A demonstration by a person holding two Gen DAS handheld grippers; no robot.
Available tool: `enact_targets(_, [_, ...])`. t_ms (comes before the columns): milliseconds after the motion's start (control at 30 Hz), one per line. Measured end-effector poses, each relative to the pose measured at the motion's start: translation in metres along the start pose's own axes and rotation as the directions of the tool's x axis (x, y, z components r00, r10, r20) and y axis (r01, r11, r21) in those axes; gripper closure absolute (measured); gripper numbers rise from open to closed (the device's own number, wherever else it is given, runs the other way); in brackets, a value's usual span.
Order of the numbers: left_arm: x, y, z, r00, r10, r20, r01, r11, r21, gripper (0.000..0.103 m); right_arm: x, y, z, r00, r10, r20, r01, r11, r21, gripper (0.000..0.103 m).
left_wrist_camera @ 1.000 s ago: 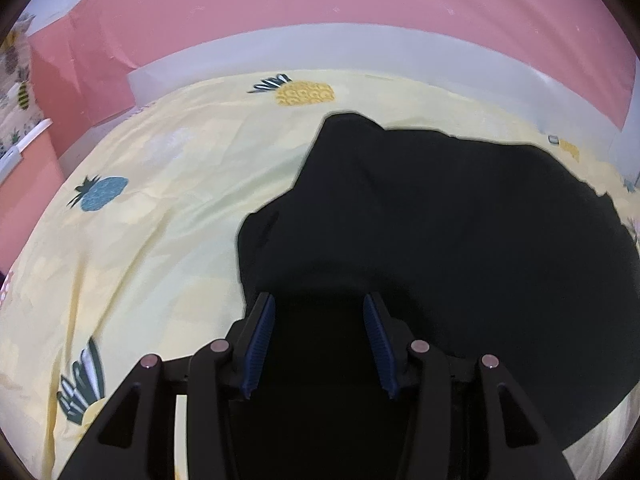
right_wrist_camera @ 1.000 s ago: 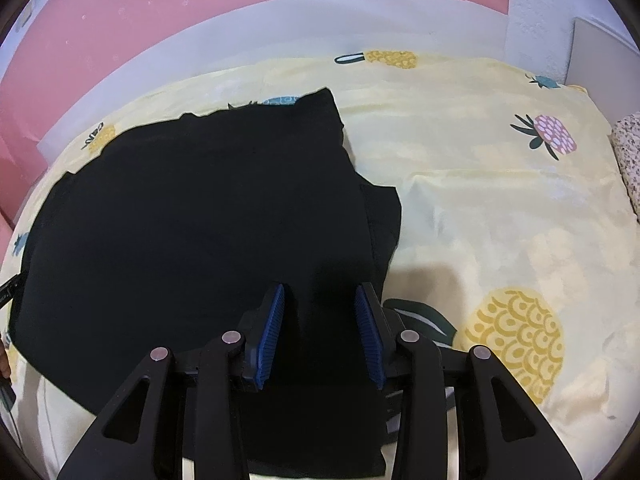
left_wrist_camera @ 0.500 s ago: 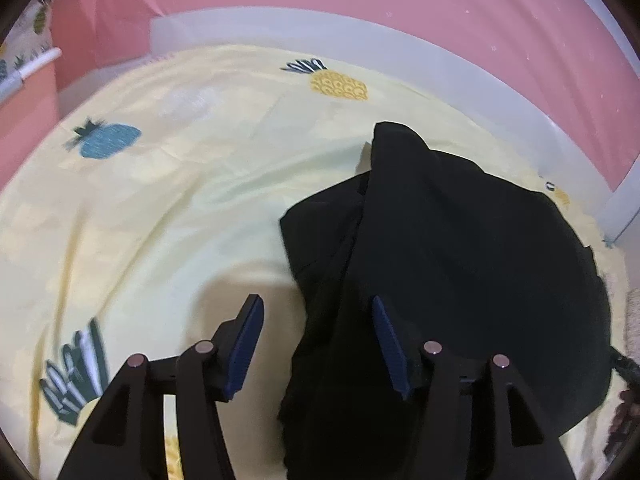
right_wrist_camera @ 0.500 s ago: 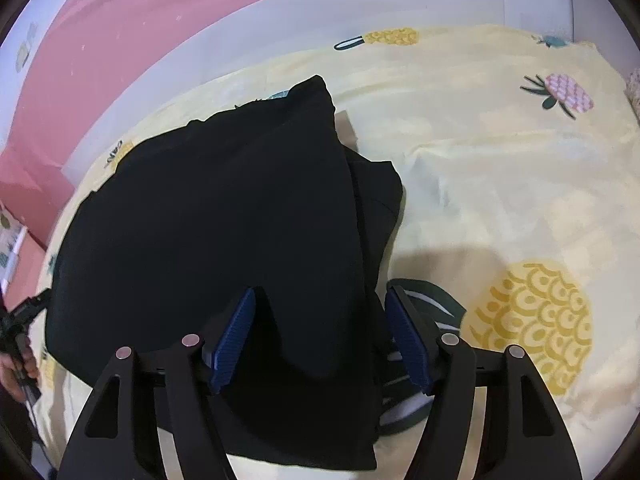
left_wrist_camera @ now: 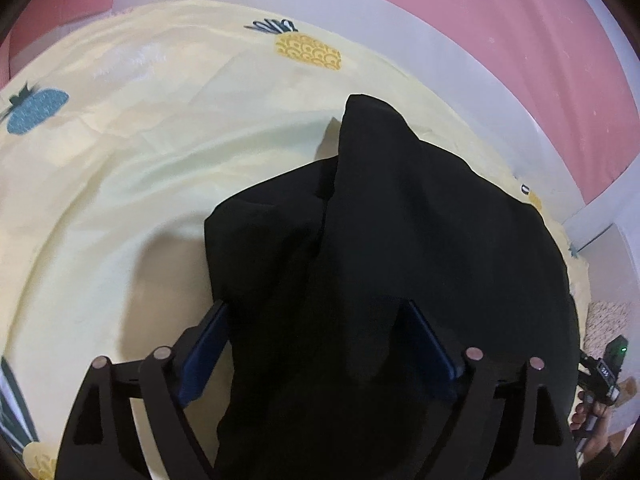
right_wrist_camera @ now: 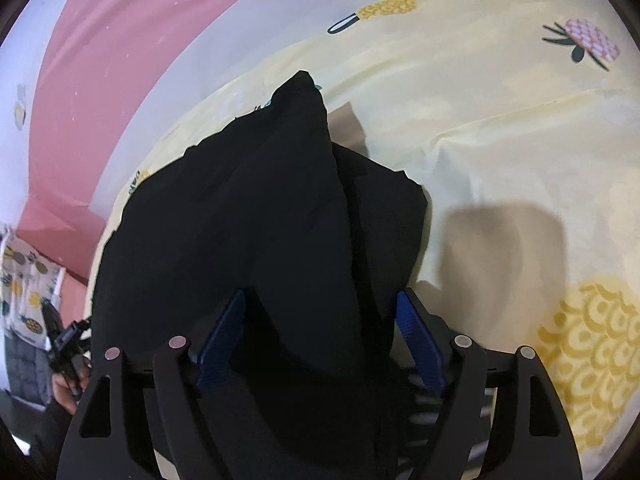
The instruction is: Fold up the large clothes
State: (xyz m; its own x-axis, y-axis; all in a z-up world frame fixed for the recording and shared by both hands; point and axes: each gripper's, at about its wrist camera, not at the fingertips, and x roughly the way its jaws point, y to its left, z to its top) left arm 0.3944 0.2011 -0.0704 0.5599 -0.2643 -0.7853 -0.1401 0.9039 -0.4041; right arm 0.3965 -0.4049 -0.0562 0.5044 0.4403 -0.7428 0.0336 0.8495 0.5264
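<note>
A large black garment (left_wrist_camera: 400, 240) lies folded on a yellow pineapple-print bedsheet (left_wrist_camera: 140, 160). In the left wrist view my left gripper (left_wrist_camera: 316, 344) is open, its blue-padded fingers (left_wrist_camera: 204, 344) wide apart with the garment's near left edge bunched between them. In the right wrist view the same garment (right_wrist_camera: 260, 220) fills the middle, and my right gripper (right_wrist_camera: 320, 332) is open, its blue pads (right_wrist_camera: 420, 344) straddling the garment's near right edge. Whether the fabric touches the pads is hidden by its darkness.
A pink and white wall (left_wrist_camera: 440, 20) runs behind the bed. The other hand-held gripper (left_wrist_camera: 604, 376) shows at the right edge of the left wrist view, and another (right_wrist_camera: 64, 344) at the left edge of the right wrist view. Bare sheet (right_wrist_camera: 520, 140) spreads to the right.
Both grippers have opened wider and moved outward toward the garment's side edges. The cameras tilted, and the garment's edges now bunch up between the fingers.
</note>
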Motion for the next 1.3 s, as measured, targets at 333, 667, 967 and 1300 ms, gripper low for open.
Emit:
enact_targets(333, [0.021,0.015,0.007,0.993,-0.102,-0.055,0.097,0.992,-0.081,0.007,0.027,-0.021,0.009,0.992,0.125,-0.033,-0.121,0.987,0.103,0.018])
enact_targets(667, [0.027,0.005,0.007,0.995,-0.069,-0.078,0.067,0.997,-0.027,0.015,0.031,-0.008,0.009,0.986,0.155,-0.062,-0.152,0.987,0.053,0.038])
enact_targets(967, [0.010,-0.029,0.008,0.998,0.044,-0.049,-0.040,0.997,0.073,0.061,0.012,0.015,0.008,0.995,0.093,-0.031,-0.093,0.996,0.012,0.070])
enact_targets(1300, [-0.035,-0.043,0.017,0.999,0.044,0.010,-0.045,0.995,0.092,0.072,-0.038,0.023,0.010,0.998,0.063,0.003,-0.063,0.998,-0.009,0.075])
